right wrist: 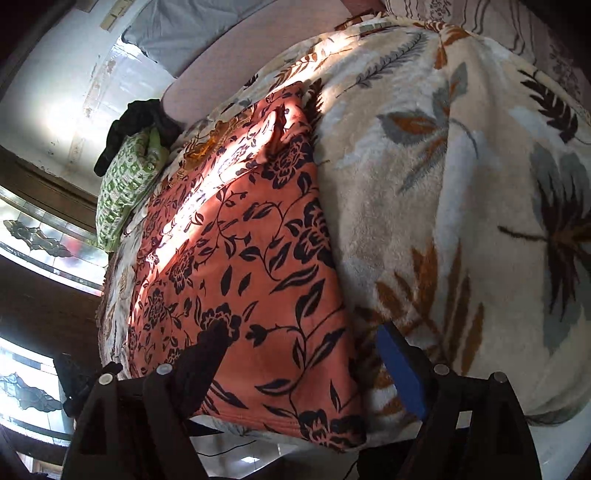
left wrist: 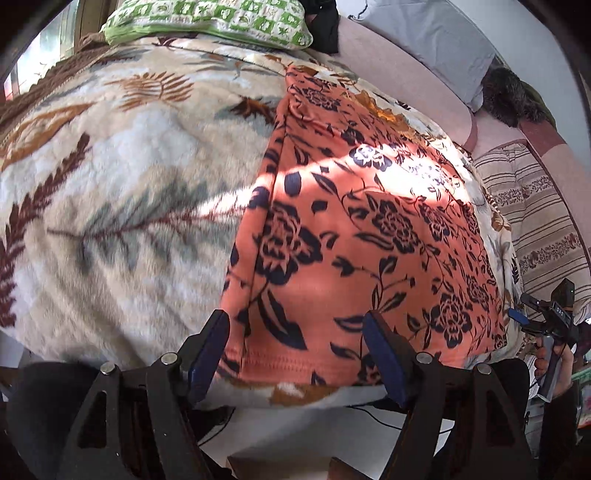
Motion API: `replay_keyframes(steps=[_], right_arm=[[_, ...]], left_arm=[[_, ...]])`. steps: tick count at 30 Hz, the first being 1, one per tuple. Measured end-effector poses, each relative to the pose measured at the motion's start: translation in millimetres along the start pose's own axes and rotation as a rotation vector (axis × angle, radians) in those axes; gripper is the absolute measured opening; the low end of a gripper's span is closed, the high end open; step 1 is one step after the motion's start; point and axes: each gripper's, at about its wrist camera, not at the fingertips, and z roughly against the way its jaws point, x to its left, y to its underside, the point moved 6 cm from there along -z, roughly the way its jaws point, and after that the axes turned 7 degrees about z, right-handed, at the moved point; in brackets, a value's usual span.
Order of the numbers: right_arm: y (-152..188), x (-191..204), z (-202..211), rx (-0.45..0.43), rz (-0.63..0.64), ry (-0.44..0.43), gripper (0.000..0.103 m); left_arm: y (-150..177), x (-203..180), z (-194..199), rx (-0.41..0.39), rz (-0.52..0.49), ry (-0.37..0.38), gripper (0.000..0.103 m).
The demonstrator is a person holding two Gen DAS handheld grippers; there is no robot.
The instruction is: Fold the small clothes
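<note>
**Orange floral garment spread flat at the bed's near edge, both grippers open over its hem**

The orange garment (left wrist: pixel 354 236), printed with dark navy flowers and leaves, lies flat on a plush cream blanket (left wrist: pixel 122 177) with a leaf pattern that covers the bed. Its stitched hem runs along the near edge of the bed, and a band of sunlight crosses its middle. One long side is a straight, raised fold line; at the far end the cloth bunches into a small wrinkle.

The left gripper (left wrist: pixel 295 350) has its blue-padded fingers (left wrist: pixel 208 350) spread wide, holding nothing, poised over the hem near the garment's near-left corner. The right gripper (right wrist: pixel 306 354) is likewise wide apart and grips nothing; one finger sits over the orange cloth, the other over the blanket, straddling the garment's side edge near its near corner.

To either side of the garment the blanket lies bare. Toward the far edge of the bed lie a green-and-white patterned pillow (left wrist: pixel 221 18) and a dark piece of clothing (left wrist: pixel 325 26) beside it, well apart from the garment.
</note>
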Motion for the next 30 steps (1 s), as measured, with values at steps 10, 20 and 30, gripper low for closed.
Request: replay_keyframes(steps=[10,20,30], right_arm=[[32.3,-5.7,-18.3,0.054,-0.014,-0.071,0.080],[41.8,-3.9,-17.9,0.063,0.002,-0.097,0.066],[43.7,2.9,-21.7,0.088,0.024,-0.159,0.061]], left_arm=[[17.2,11.0,-9.1,0.023,0.129,0.047,0.075],[7.3,7.3,5.4,-0.106,0.061,-0.041,0.075],[13.0,17.0,-20.3,0.007,0.049,-0.069,0.019]])
